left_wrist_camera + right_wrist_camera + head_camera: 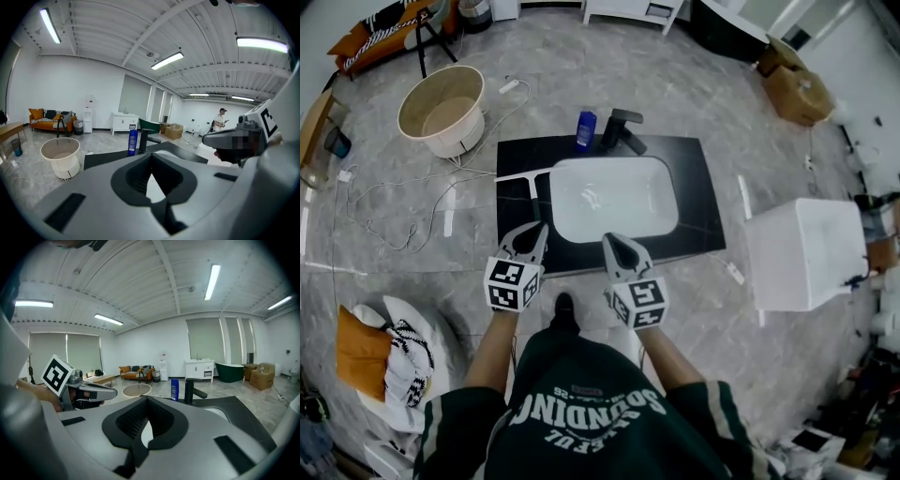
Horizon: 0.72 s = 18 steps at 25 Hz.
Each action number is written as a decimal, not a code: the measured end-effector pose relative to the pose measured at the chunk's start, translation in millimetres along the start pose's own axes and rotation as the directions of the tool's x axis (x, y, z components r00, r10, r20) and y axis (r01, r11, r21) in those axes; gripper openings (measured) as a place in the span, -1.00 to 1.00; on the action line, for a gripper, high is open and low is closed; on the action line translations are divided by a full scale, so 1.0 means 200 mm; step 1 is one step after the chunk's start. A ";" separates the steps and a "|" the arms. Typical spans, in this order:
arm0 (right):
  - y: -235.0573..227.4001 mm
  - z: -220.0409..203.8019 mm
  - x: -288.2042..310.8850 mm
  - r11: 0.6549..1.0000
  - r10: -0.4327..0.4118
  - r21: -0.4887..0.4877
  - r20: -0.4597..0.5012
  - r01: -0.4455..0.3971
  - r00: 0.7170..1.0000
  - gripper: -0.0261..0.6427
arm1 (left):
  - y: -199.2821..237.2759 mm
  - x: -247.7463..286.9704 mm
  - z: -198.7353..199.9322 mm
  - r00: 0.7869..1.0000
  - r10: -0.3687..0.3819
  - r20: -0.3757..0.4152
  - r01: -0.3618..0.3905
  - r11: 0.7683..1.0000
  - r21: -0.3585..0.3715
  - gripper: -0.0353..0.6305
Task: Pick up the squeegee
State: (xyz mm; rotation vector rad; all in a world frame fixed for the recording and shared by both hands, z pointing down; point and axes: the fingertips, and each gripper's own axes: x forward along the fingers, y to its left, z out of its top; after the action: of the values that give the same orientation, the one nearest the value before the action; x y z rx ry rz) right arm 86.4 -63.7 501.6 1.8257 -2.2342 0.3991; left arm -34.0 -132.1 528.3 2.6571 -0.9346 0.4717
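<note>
A light grey T-shaped squeegee (528, 186) is seen lying flat on the left part of a black rectangular bench (694, 187), just beside the left edge of a white rectangular basin (619, 202) that is set into it. Its crossbar is turned toward the far side of the bench and its handle is pointed toward the person.

The left tool (534, 228) is held over the near edge of the bench, close to the near end of the squeegee's handle, but no contact between them is seen. In the left gripper view its jaws are closed together with nothing between them, and only the white of the basin is seen through the hollow behind the pads.

The right tool (612, 239) is held beside it at the near rim of the basin, well apart from the squeegee. Its jaws are likewise shown pressed together and empty. A marker cube (513, 283) is carried on each tool, close to the hand.

At the far edge of the bench a black angular tap (621, 129) is mounted, and a blue plastic bottle (586, 128) is stood upright just to its left. On the grey marbled floor (694, 84) to the far left of the bench, a round cream tub (455, 141) is placed, with white cables spread near it.
</note>
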 end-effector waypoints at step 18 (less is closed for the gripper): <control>-0.10 0.17 0.51 0.993 0.106 -0.040 -0.021 -0.107 0.994 -0.92 | 0.36 0.28 0.19 0.997 0.078 -0.015 -0.079 0.996 -0.033 -0.89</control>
State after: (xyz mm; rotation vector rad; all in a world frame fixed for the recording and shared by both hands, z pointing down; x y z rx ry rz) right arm 85.9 -172.7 506.8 1.6808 -2.3166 0.3845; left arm -31.3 -229.5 527.0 2.5913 -1.0365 0.4873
